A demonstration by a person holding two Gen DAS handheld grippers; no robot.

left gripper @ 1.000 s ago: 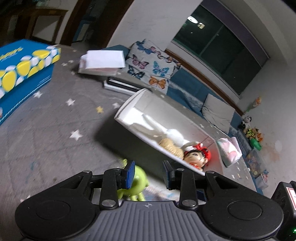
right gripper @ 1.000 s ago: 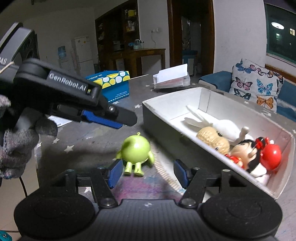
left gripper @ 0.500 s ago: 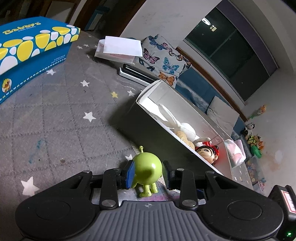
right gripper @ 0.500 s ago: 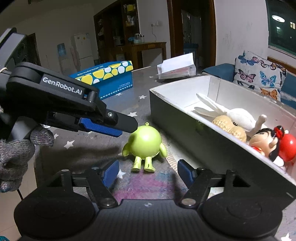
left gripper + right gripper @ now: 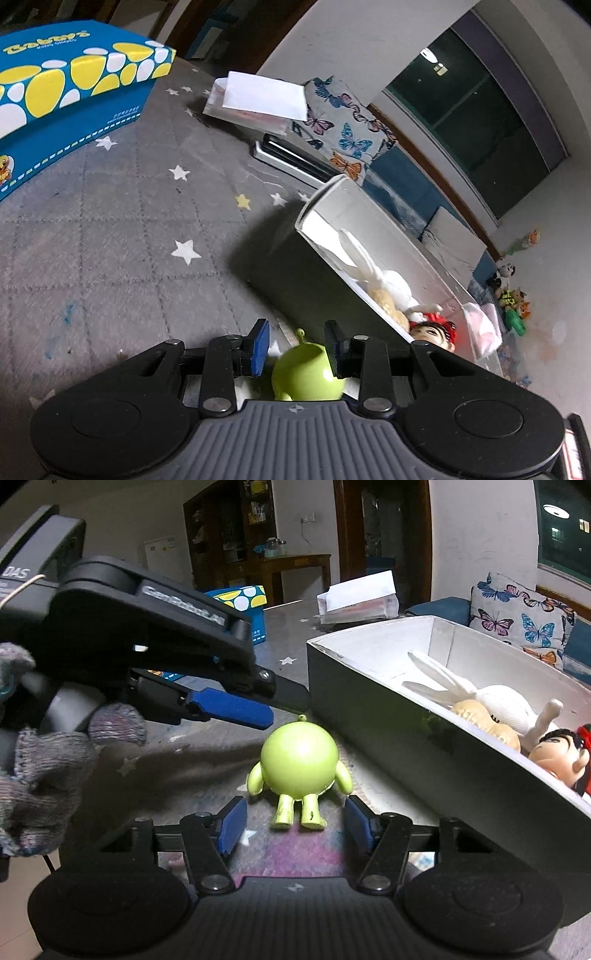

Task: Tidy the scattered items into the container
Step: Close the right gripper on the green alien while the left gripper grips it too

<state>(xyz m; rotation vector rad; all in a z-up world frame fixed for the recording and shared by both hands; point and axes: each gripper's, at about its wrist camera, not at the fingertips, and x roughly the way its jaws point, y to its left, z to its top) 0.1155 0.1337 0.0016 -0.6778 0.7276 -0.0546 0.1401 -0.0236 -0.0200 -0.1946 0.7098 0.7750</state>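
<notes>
Left wrist: left gripper released, green toy sits between its blue pads, neither pad touching. White box lies ahead and right of the claw, already holding a few toys.

Right wrist: right gripper is closing with the toy's feet between its pads, no contact yet. Left gripper's fingers hover just above and left of the toy's head.

Risk: both claws converge on one toy; they could collide or knock the round, slippery body aside.
</notes>
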